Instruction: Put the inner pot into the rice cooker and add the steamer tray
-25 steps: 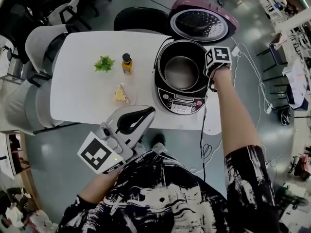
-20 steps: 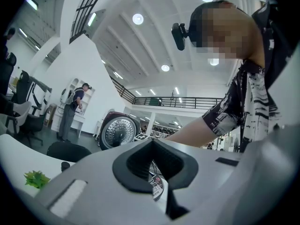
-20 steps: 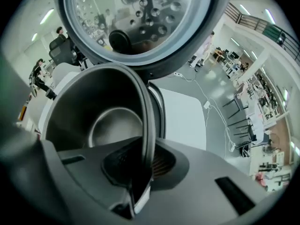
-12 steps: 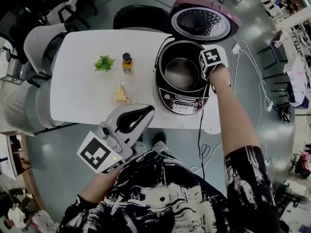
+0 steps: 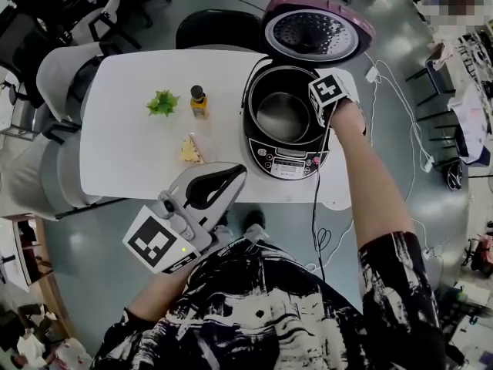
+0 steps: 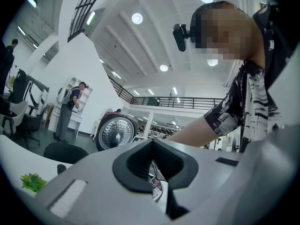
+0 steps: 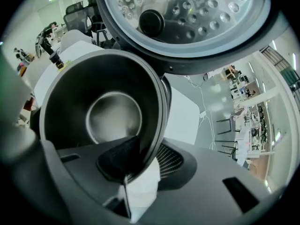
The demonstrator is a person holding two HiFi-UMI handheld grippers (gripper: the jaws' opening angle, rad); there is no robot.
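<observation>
Okay, head view: the inner pot point(image 5: 283, 114) sat inside the rice cooker point(image 5: 289, 159) at the table's point(image 5: 131, 145) 3 o'clock end, with the lid point(image 5: 317, 33) raised at 12. At the pot's 3 o'clock rim was the right gripper point(image 5: 324, 106). Off the table at 7 hung the left gripper point(image 5: 223, 182).

Left gripper view: jaws together, nothing held.

Right gripper view: jaws opening, pot rim between them, outer pad clear of it.

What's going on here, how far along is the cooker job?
The inner pot sits in the rice cooker, whose lid is up. The person's right hand-held gripper is at the pot's rim, its jaws opening with the rim between them, so it looks to be letting go. The left hand-held gripper is shut and empty, held near the body. No steamer tray is in view.
</observation>
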